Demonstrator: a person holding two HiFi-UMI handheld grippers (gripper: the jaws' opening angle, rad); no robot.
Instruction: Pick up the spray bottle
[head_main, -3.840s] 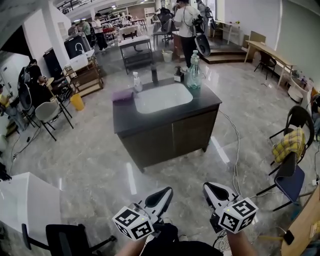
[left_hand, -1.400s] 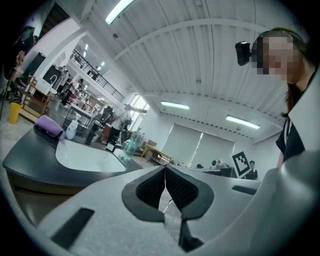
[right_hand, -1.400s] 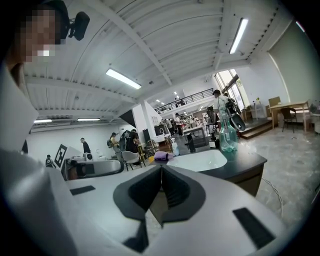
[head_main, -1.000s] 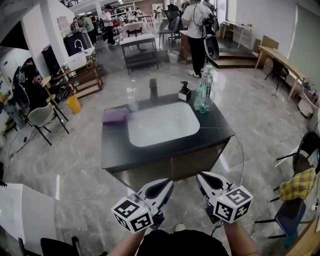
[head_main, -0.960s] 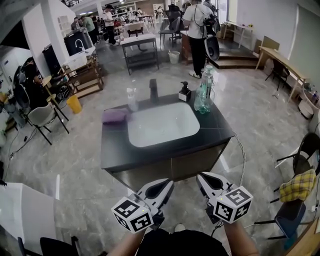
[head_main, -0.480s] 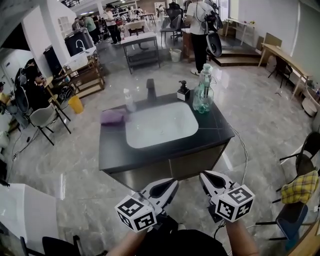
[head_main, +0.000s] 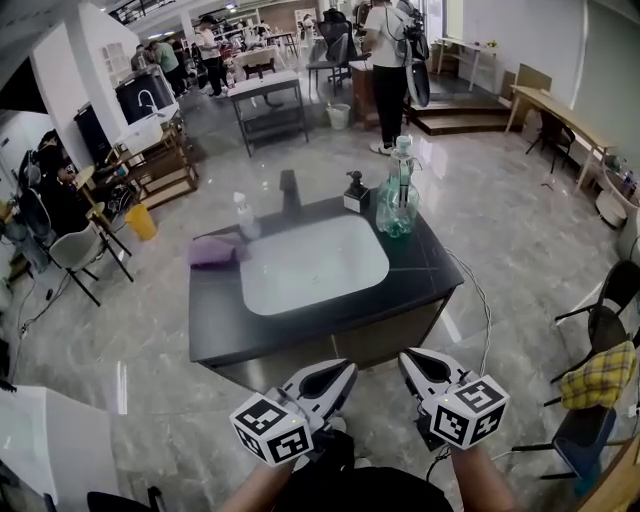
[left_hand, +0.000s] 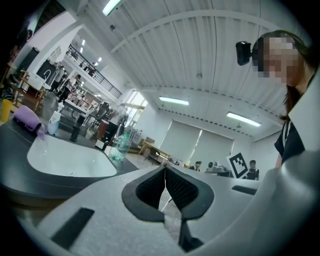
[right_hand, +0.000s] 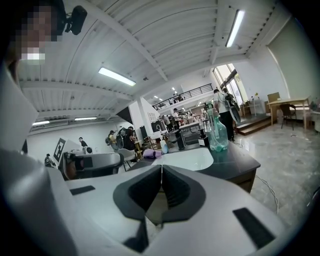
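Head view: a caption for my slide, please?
Left gripper and right gripper, shut, face the sink counter bearing the spray bottle.

Open floor (head_main: 150, 380) leads to the worktop's (head_main: 420, 272) bare front edge, while spray bottle (head_main: 243, 214), faucet (head_main: 289, 189), soap pump (head_main: 355, 192) and green bottle (head_main: 398, 202) line its back.

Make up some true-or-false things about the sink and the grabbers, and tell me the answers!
1. The left gripper and the right gripper are both shut and empty. True.
2. The purple cloth lies in the basin. False: it lies on the countertop, left of the basin.
3. A gripper holds the spray bottle. False: it stands on the countertop beside the faucet.
4. The green bottle stands at the basin's right. True.
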